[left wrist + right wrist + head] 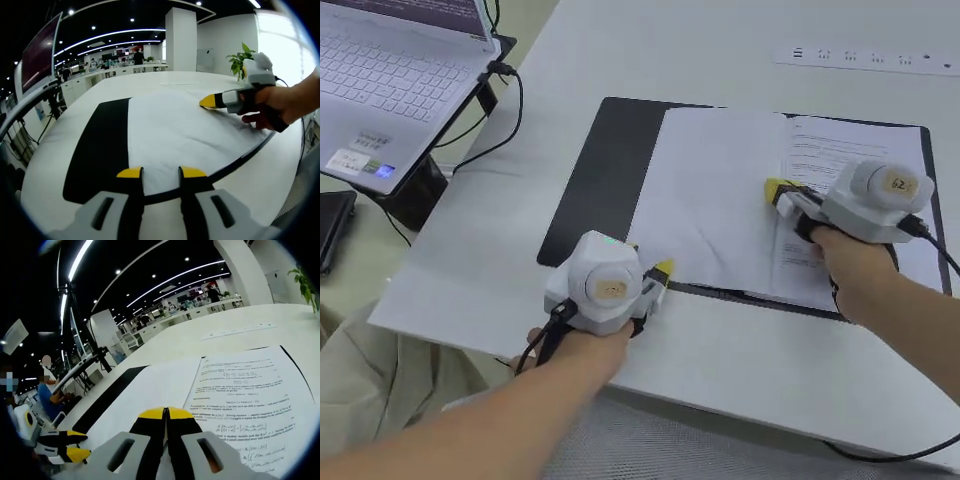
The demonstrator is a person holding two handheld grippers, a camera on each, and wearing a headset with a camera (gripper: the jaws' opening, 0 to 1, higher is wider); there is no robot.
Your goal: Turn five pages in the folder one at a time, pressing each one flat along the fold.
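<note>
Well, big open-plan office, strip lights overhead, a plant (240, 57) off to one side. Below that, a wide white counter (740, 60), smooth and mostly bare, with a laptop (390, 80) at the far left and a power strip (870, 58) along the back. Lying open in the middle of the counter: the black folder (600, 180), flat, with a blank page (710, 190) flopped over onto the left half, a bit wavy, and a printed page (840, 145) showing on the right. Fold running near-to-far between the two. Then the right gripper (775, 190), pointing left across the printed page, fingers (150, 415) pinched together on nothing, tips right at the fold, roughly midway along it. Left gripper (663, 268) parked at the folder's near edge, just beside the blank page's corner, fingers (131, 173) apart and empty. Probably mid-press, so likely just a slide along that fold line for the right gripper, being the nearer one. Can't tell the page count so far.
</note>
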